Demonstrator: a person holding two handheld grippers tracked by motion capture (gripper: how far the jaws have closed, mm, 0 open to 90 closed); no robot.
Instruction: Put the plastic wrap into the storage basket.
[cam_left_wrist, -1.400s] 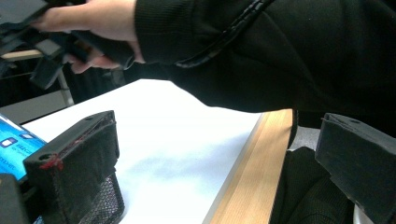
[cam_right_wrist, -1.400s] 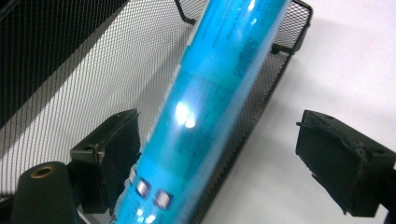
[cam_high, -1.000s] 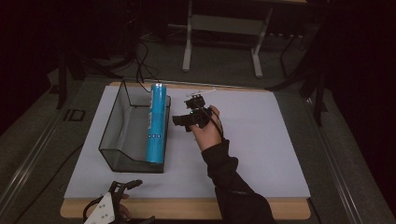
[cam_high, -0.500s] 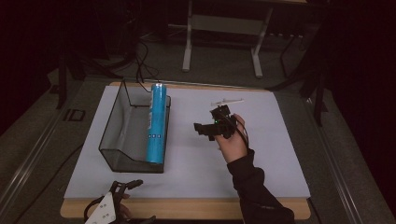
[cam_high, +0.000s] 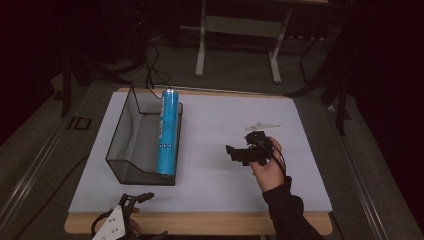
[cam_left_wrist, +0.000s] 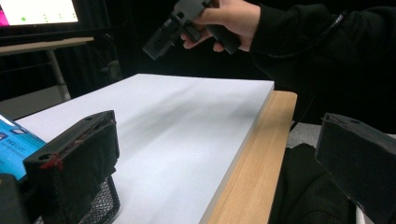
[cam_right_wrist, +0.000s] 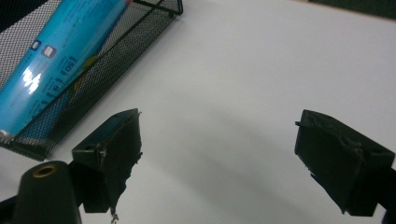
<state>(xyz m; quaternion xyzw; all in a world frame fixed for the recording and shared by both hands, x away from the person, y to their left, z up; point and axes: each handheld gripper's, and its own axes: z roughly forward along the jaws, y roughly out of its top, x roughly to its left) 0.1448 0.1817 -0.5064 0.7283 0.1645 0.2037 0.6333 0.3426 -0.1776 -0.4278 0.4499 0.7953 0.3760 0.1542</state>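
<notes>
Closest to the person, the left gripper (cam_high: 131, 212) sits low at the front edge of the counter (cam_high: 210, 222), just off the near-left corner of the white sheet (cam_high: 215, 135) covering the top. Its own camera shows the two black fingers (cam_left_wrist: 74, 163) spread wide apart with nothing between them, just the sheet and the wood edge running past.

A bit further in, on the right half of the sheet, the right hand (cam_high: 270, 167) holds the right gripper (cam_high: 239, 152) above the paper, pointing left toward the basket. Its fingers (cam_right_wrist: 109, 154) are wide apart too, empty, with bare white sheet in the gap. A dark sleeve (cam_high: 287, 215) comes in from the bottom.

Over on the left half is a black wire mesh basket (cam_high: 125, 145), and the blue tube (cam_high: 167, 132) lies along its right-hand side, running front to back, leaning on that wall. It's well apart from both grippers.

Just past the right hand there's a small pale flat thing (cam_high: 262, 126) on the sheet, can't tell what it is. Beyond the counter, grey floor and a white metal stand (cam_high: 240, 25).
</notes>
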